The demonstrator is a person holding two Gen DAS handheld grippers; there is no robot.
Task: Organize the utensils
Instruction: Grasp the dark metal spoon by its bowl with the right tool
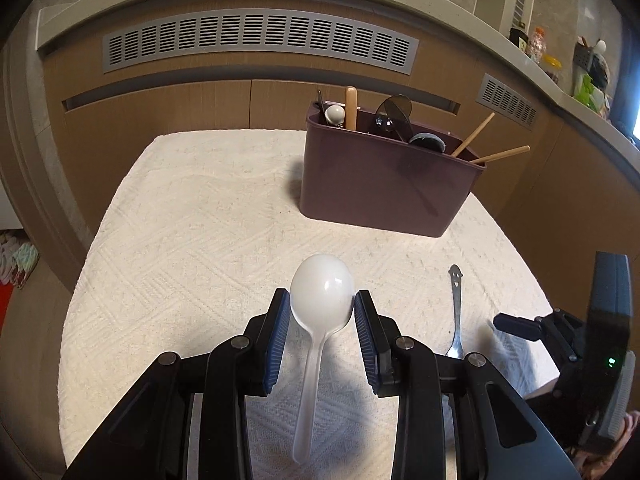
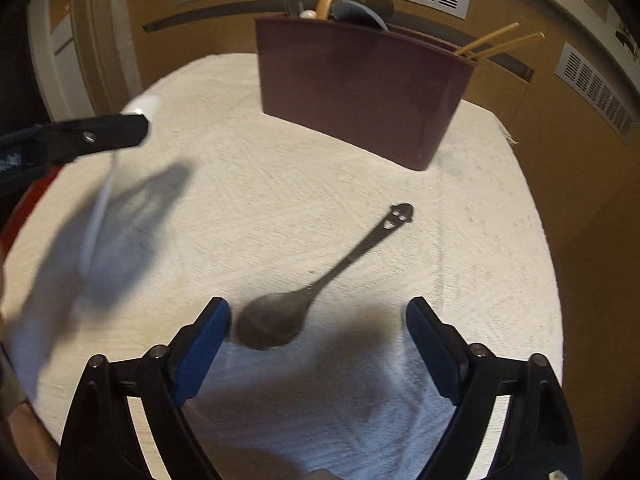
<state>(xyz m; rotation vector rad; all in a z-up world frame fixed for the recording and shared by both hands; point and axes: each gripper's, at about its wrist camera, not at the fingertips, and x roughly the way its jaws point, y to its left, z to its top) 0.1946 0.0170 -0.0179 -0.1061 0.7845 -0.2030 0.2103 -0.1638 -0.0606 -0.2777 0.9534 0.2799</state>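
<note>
My left gripper [image 1: 322, 300] is shut on the bowl of a white plastic spoon [image 1: 320, 300] and holds it above the white cloth, handle hanging toward me. It shows at the left of the right wrist view [image 2: 116, 132], spoon handle [image 2: 96, 216] drooping. A metal spoon with a smiley-face handle [image 2: 320, 288] lies on the cloth; its bowl is near my right gripper's left finger. My right gripper [image 2: 320, 320] is open just above it. The metal spoon [image 1: 456, 308] also shows in the left wrist view. A maroon utensil caddy [image 1: 384, 184] stands at the back.
The caddy [image 2: 360, 88] holds wooden chopsticks [image 1: 492, 144], a wooden handle, dark ladles and a white-knobbed tool. A white textured cloth [image 1: 192, 240] covers the table. Wooden cabinets with grey vents [image 1: 260, 40] stand behind. Bottles sit on a counter at the far right.
</note>
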